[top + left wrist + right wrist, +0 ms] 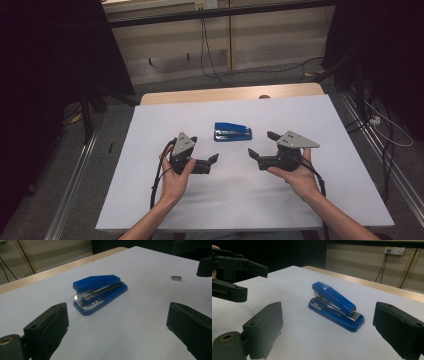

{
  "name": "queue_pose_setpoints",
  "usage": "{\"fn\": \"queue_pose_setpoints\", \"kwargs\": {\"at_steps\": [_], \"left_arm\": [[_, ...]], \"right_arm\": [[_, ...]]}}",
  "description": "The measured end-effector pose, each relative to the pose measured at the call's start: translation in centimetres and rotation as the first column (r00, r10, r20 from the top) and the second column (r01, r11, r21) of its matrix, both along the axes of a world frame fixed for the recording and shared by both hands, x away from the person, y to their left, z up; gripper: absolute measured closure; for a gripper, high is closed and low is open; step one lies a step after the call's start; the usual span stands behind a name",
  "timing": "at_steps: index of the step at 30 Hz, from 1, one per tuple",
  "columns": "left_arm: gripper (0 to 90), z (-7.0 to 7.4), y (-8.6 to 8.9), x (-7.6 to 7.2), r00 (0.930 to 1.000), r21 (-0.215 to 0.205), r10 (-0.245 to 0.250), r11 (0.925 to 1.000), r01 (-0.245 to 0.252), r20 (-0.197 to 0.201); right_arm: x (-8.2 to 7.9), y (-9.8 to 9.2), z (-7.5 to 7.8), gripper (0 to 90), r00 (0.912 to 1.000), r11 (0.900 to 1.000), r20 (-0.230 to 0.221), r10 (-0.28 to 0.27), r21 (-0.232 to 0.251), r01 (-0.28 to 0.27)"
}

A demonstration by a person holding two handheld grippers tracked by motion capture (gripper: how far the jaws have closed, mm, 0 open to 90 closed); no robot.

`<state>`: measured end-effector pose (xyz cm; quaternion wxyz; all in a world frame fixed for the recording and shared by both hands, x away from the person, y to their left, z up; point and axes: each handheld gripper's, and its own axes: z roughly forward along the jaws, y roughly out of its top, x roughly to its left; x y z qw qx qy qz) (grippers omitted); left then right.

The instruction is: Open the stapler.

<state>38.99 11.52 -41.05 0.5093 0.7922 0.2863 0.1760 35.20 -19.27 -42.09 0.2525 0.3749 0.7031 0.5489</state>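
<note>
A blue stapler (233,132) with a chrome inner arm lies flat on the white table top (310,190), a little beyond the middle. My left gripper (205,149) is held just left of and nearer than the stapler, jaws pointing right and standing open with nothing between them. My right gripper (262,144) mirrors it on the right, jaws pointing left, also open and empty. In the left gripper view the stapler (100,290) lies ahead of the open gripper (117,315). In the right gripper view the stapler (334,305) lies ahead of the open gripper (329,317), apart from both pads.
A small grey strip of staples (176,278) lies on the white top beyond the stapler. The wooden table edge (230,93) shows at the far side. The left gripper (234,277) shows at upper left in the right gripper view. Cables and metal rails (75,180) run on the floor.
</note>
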Motion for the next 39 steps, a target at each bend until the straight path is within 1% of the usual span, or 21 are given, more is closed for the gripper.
{"fn": "queue_pose_setpoints", "kwargs": {"at_steps": [1, 2, 3, 5, 6, 8, 9, 11, 12, 13, 15, 16, 18, 20, 24, 26, 27, 29, 33, 37, 39], "left_arm": [[4.5, 0.0, -0.1, 0.3, 1.0, -0.003, 0.002, 1.0, -0.002, -0.002], [4.5, 0.1, -0.3, 0.5, 0.9999, -0.002, 0.006, 1.0, -0.006, -0.009], [4.6, 0.1, -0.4, 0.7, 1.0, -0.012, 0.003, 0.9999, -0.003, -0.005], [4.8, 0.0, -0.6, 1.2, 1.0, -0.012, 0.006, 0.9999, -0.006, -0.004], [4.8, 0.0, -0.7, 1.5, 0.9999, 0.001, 0.012, 0.9999, -0.012, -0.004], [4.8, 0.0, -0.8, 2.0, 0.9996, 0.012, 0.027, 0.9996, -0.027, -0.01], [4.9, 0.0, -0.9, 2.3, 0.9993, 0.011, 0.034, 0.9994, -0.034, -0.012], [5.0, 0.1, -0.9, 2.8, 0.9989, -0.002, 0.048, 0.9989, -0.048, -0.004], [5.3, 0.0, -0.9, 3.2, 0.9984, -0.006, 0.055, 0.9984, -0.055, -0.011], [5.5, 0.0, -0.9, 3.4, 0.9984, -0.001, 0.054, 0.9985, -0.054, -0.013], [5.5, -0.2, -0.9, 3.8, 0.9977, 0.004, 0.067, 0.9977, -0.067, -0.012], [5.5, -0.2, -0.8, 4.0, 0.9976, 0.011, 0.069, 0.9976, -0.069, -0.007], [5.5, -0.3, -0.8, 4.5, 0.9978, 0.013, 0.064, 0.9979, -0.064, -0.017], [5.7, -0.4, -0.8, 5.0, 0.9969, 0.014, 0.075, 0.9971, -0.075, -0.021], [6.9, -0.5, -0.6, 6.2, 0.9957, -0.011, 0.086, 0.9962, -0.086, -0.034], [6.9, -0.5, -0.6, 6.8, 0.9957, -0.004, 0.088, 0.9961, -0.088, -0.03], [6.9, -0.4, -0.6, 7.0, 0.9947, 0.011, 0.102, 0.9947, -0.102, -0.014], [6.9, -0.4, -0.6, 7.4, 0.9944, 0.012, 0.105, 0.9944, -0.105, -0.007], [6.9, -0.4, -0.6, 8.0, 0.9921, 0.004, 0.125, 0.9921, -0.125, -0.003], [6.8, -0.7, -0.9, 8.7, 0.9916, 0.004, 0.129, 0.9916, -0.129, -0.007], [6.8, -0.9, -1.0, 9.0, 0.9922, -0.009, 0.124, 0.9922, -0.124, -0.011]], "right_arm": [[0.4, 0.4, 0.1, 13.3, 0.9999, 1.0, -0.008, 0.011, 0.002, -0.011], [0.4, 0.4, 0.1, 13.3, 0.9999, 1.0, -0.008, 0.011, 0.002, -0.011], [0.6, 0.6, 0.1, 13.6, 0.9998, 1.0, -0.012, 0.014, 0.007, -0.014], [1.1, 1.0, 0.2, 13.2, 0.9995, 1.0, -0.021, 0.023, 0.006, -0.023], [1.6, 1.4, 0.3, 13.3, 0.9991, 0.999, -0.027, 0.032, -0.007, -0.032], [1.7, 1.6, 0.4, 13.3, 0.9991, 0.999, -0.026, 0.035, -0.01, -0.035], [2.1, 1.8, 0.5, 13.4, 0.9991, 0.999, -0.024, 0.036, -0.024, -0.036], [2.3, 1.9, 0.6, 13.5, 0.9988, 0.999, -0.031, 0.038, -0.028, -0.039], [2.6, 2.0, 0.7, 13.7, 0.9987, 0.999, -0.035, 0.038, -0.03, -0.039], [2.9, 2.1, 0.8, 14.7, 0.9986, 0.999, -0.042, 0.033, -0.039, -0.034], [3.3, 2.3, 0.7, 14.7, 0.9991, 0.998, -0.034, 0.026, -0.064, -0.028], [3.3, 2.3, 0.7, 14.7, 0.9991, 0.998, -0.034, 0.026, -0.064, -0.028], [3.6, 2.6, 0.6, 15.8, 0.9987, 0.997, -0.044, 0.028, -0.065, -0.03], [4.0, 2.9, 0.6, 16.7, 0.9986, 0.997, -0.044, 0.03, -0.076, -0.033], [4.9, 3.3, 1.0, 21.0, 0.9982, 0.995, -0.049, 0.035, -0.091, -0.039], [5.4, 3.5, 1.2, 22.3, 0.9978, 0.995, -0.056, 0.035, -0.097, -0.04], [5.5, 3.7, 1.3, 24.0, 0.9972, 0.994, -0.066, 0.035, -0.102, -0.042], [5.9, 4.0, 1.2, 25.1, 0.9962, 0.993, -0.079, 0.035, -0.11, -0.044], [6.8, 4.5, 0.8, 26.4, 0.9961, 0.993, -0.083, 0.031, -0.108, -0.04], [7.7, 5.2, 0.4, 27.1, 0.9959, 0.993, -0.085, 0.03, -0.112, -0.039], [8.1, 5.4, 0.4, 29.9, 0.9974, 0.992, -0.069, 0.023, -0.124, -0.031]]}}
